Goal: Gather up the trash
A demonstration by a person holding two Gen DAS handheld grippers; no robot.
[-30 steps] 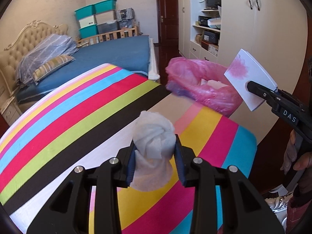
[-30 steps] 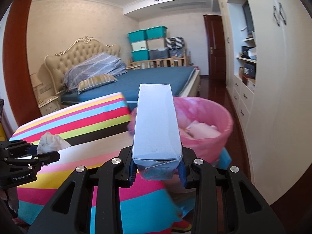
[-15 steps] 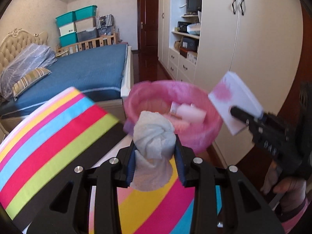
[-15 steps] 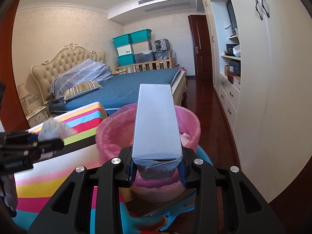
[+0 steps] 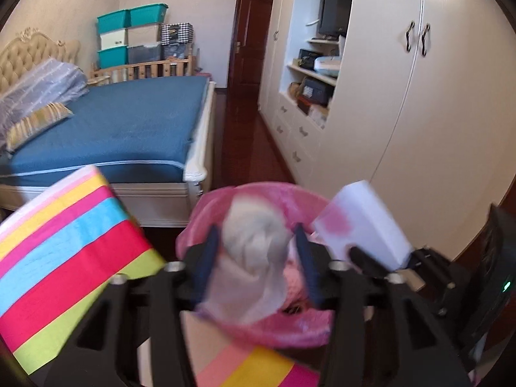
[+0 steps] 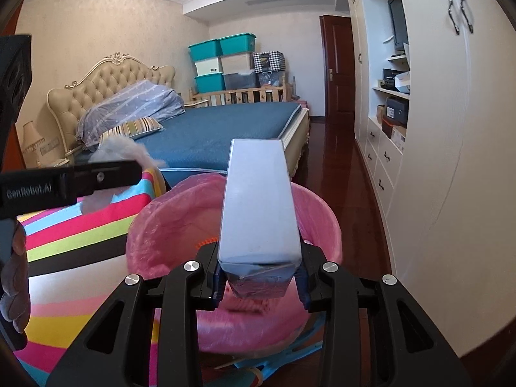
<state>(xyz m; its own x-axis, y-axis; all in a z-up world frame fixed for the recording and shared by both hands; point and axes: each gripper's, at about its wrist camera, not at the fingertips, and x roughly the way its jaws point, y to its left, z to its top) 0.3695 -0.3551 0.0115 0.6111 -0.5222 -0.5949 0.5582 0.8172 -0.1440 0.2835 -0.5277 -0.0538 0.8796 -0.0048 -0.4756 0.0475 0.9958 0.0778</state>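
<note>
Pink bin liner point(image 6: 161, 225), striped cloth point(image 6: 80, 225)

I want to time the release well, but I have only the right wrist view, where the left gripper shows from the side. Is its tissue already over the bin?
Observer: Yes. In the left wrist view the tissue wad is above the pink-lined bin, between the fingers of the left gripper.
Operator: Do those fingers press on it?
Observer: It seems not. They have just been opening. A gap shows beside the wad, and the wad is blurred.
Operator: Does my box carry any mark?
Observer: Yes. The white box has a pink blotch on the side that faces the left camera.
</note>
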